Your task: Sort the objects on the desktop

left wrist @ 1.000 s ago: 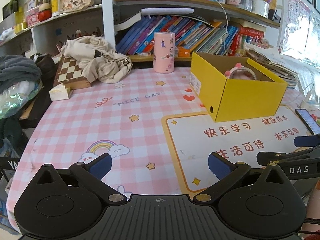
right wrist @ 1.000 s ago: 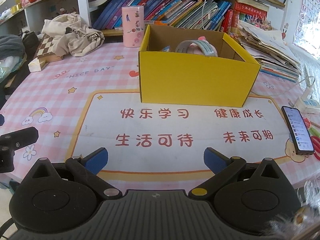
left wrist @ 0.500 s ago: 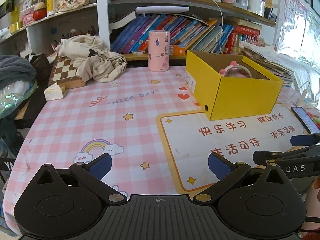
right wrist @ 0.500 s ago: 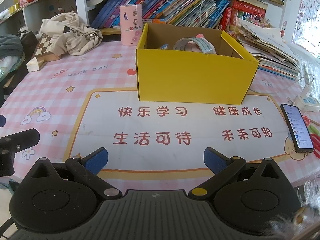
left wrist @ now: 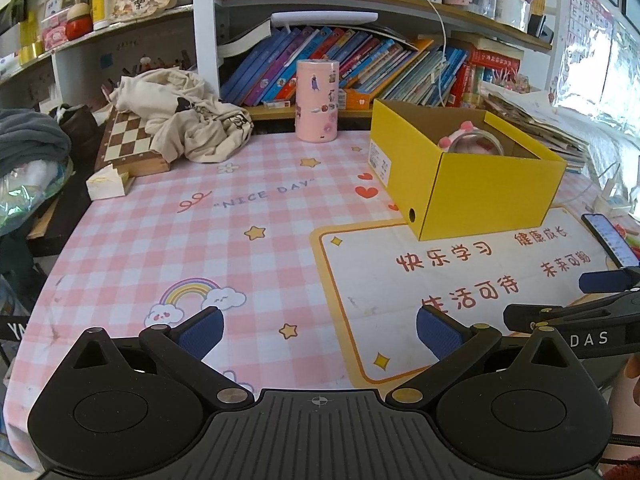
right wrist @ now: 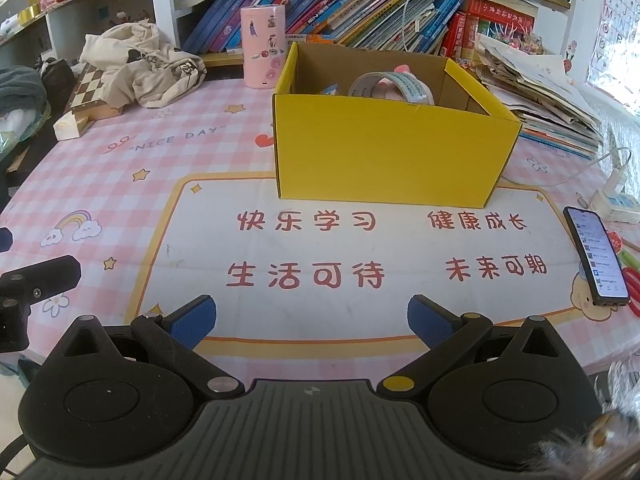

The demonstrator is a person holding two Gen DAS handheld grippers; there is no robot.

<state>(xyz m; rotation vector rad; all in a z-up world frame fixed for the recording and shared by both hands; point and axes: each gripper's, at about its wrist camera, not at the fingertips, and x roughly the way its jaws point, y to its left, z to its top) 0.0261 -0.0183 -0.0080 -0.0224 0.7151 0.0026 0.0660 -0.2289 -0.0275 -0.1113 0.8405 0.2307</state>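
A yellow cardboard box (right wrist: pixel 384 148) stands open on the pink checked desk mat (right wrist: pixel 168 160); it also shows in the left wrist view (left wrist: pixel 492 196). Inside it lie a roll of tape (right wrist: pixel 394 86) and a pink item (left wrist: pixel 456 140). My left gripper (left wrist: pixel 320 330) is open and empty, low over the mat's near edge, left of the box. My right gripper (right wrist: pixel 312 320) is open and empty over the white panel with red characters, in front of the box. Its side shows in the left wrist view (left wrist: pixel 568 316).
A pink cylinder (right wrist: pixel 263 46) stands behind the box by the bookshelf (right wrist: pixel 360 8). A chessboard (left wrist: pixel 128 142) under crumpled cloth (left wrist: pixel 184 120) lies back left, with a small white box (left wrist: pixel 105 186). A phone (right wrist: pixel 596 254), a power strip (right wrist: pixel 616 200) and stacked papers (right wrist: pixel 540 92) sit to the right.
Both grippers have drawn back a little from the box and stay open and empty. Nothing on the desk has moved.
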